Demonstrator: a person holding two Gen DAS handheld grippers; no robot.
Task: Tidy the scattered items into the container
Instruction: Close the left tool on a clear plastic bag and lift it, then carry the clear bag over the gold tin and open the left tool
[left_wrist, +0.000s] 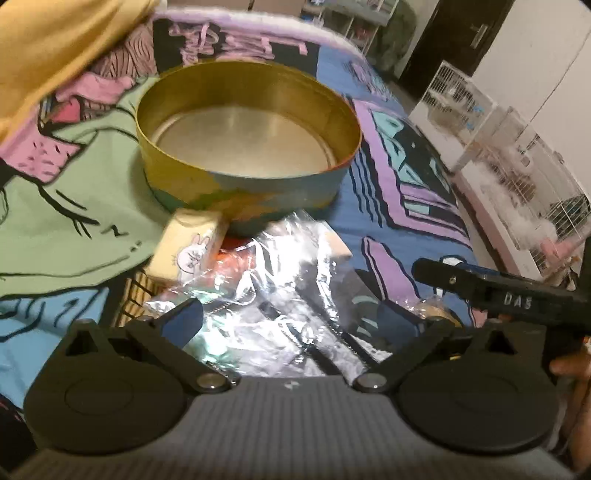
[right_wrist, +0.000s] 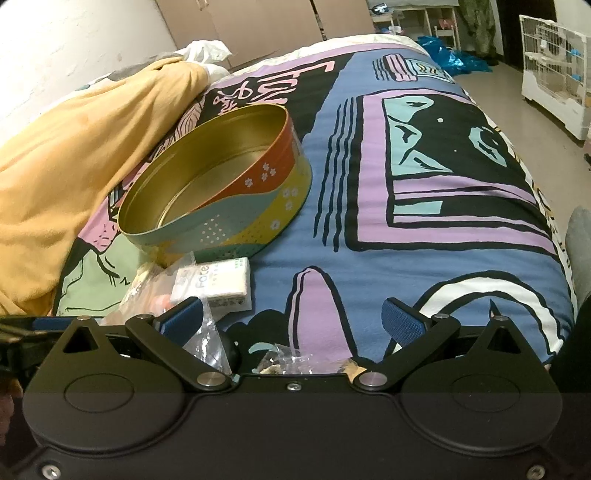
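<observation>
Though spread wide and empty, left hand-held gripper (left_wrist: 284, 317) directly above clear plastic bag (left_wrist: 295, 280), round tin (left_wrist: 243, 199) just beyond.

A yellow blanket (right_wrist: 74, 155) lies bunched on the patterned bedspread (right_wrist: 424, 236), with white wire cages (left_wrist: 517, 155) beside the bed.

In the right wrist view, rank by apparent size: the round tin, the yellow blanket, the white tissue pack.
1. yellow blanket
2. round tin
3. white tissue pack, though it lies nearer the camera.
</observation>
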